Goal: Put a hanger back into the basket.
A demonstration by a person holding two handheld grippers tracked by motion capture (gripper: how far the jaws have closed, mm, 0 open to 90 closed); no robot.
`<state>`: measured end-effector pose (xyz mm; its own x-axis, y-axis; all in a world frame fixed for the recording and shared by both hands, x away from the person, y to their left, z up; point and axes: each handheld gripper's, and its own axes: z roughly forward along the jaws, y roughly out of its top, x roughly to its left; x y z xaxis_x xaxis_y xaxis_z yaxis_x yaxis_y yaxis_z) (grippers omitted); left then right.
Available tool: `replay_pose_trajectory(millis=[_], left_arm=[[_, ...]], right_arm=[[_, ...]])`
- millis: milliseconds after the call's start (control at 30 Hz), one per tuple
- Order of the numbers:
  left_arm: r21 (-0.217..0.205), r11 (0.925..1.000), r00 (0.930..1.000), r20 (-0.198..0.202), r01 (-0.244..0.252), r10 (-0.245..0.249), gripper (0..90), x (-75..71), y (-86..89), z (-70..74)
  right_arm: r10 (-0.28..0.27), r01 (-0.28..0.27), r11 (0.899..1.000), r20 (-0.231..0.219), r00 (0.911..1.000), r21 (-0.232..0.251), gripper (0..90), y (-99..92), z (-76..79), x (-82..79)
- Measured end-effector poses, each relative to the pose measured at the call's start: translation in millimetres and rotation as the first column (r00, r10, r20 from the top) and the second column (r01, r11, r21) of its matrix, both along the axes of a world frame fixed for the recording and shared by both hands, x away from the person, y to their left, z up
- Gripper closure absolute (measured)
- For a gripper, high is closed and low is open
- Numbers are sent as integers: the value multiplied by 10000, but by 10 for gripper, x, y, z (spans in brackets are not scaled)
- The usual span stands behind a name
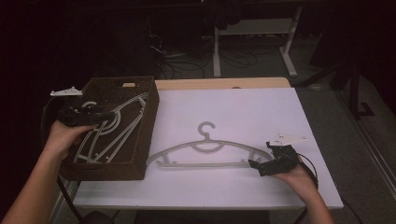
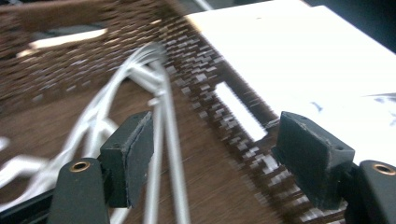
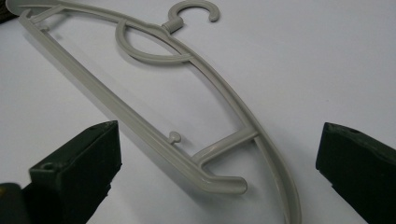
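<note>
While the left gripper (image 1: 103,114) hovers inside the basket (image 1: 148,122) over the hangers (image 1: 114,128) already lying there, the right gripper (image 1: 256,164) sits at the right end of the hanger (image 1: 205,151) on the table (image 1: 261,112). That hanger lies flat on the white top, hook pointing away from the person, its left end close to the basket wall. The step in hand looks like picking up this last hanger to put it with the others.

Both tools are spread wide and grip nothing: the right gripper view shows the hanger's end (image 3: 219,182) between the parted jaws, untouched; the left gripper view shows blurred hanger bars (image 2: 161,140) between its parted jaws.

Next, I judge, the right gripper needs to ease forward so the thin end bar sits between the pads, then close and lift toward the basket.

The right hand (image 1: 299,177) rests low, near the table's front edge, pointing left. The left hand (image 1: 65,135) is raised at the basket's left wall, pointing right.
</note>
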<state>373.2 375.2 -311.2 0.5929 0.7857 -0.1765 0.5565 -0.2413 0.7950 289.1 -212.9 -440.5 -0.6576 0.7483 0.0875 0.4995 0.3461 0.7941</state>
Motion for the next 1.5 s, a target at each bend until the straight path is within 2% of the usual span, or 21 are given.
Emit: replay_pose_trajectory(millis=[100, 233, 367, 467, 767, 833, 900, 933, 1100, 1200, 1300, 1333, 1500], left_arm=[[-219, 9987, 9989, 122, 453, -451, 281, -20, -226, 38], [-464, 9926, 9935, 216, 1125, -1116, 315, -43, -535, 60], [-613, 9842, 9860, 276, 1659, -1644, 401, -53, -822, 57], [-677, 9782, 9805, 201, 1964, -1955, 497, -52, -1031, 38], [-284, 9586, 9590, 29, 2833, -2833, 835, -125, -1664, -84], [-241, 9491, 9493, -67, 3141, -3143, 875, -155, -1815, -147], [-259, 9425, 9427, -100, 3332, -3335, 890, -187, -1940, -227], [-215, 9369, 9369, -152, 3490, -3493, 896, -200, -1993, -274], [-162, 9188, 9174, -523, 3943, -3946, 899, -250, -2177, -555], [-76, 9131, 9106, -715, 4076, -4070, 777, -271, -2223, -742], [270, 9089, 9076, -746, 4161, -4132, 631, -285, -2249, -889], [211, 9098, 9082, -732, 4146, -4122, 595, -286, -2248, -924], [322, 9004, 8997, -679, 4339, -4311, 445, -286, -2258, -1034]], right_arm=[[-6, 6, 10000, -3, 10000, 14, 0, -8, 0, 0], [36, -36, 10000, -38, 10000, -17, 0, -3, 0, -4], [77, -77, 10000, -48, 10000, -25, 0, 1, 0, -10], [64, -64, 10000, -49, 10000, 4, 0, -8, 4, -14], [-4, 4, 10000, 2, 10000, 6, 0, -39, 13, -15], [-89, 89, 10000, -39, 10000, 44, 1, -48, 16, -17], [-158, 158, 9999, -66, 9999, 53, 58, -73, 18, -19], [-183, 184, 9998, -95, 9998, 61, 72, -90, 19, -18], [-437, 444, 9989, -392, 9983, 166, 184, -175, 27, -22], [-482, 490, 9987, -480, 9977, 154, 285, -202, 33, -31], [-451, 455, 9990, -608, 9971, 49, 401, -194, 34, -33], [-473, 470, 9989, -646, 9968, -52, 440, -188, 33, -33], [-601, 573, 9978, -886, 9943, -343, 630, -170, 13, -22]])
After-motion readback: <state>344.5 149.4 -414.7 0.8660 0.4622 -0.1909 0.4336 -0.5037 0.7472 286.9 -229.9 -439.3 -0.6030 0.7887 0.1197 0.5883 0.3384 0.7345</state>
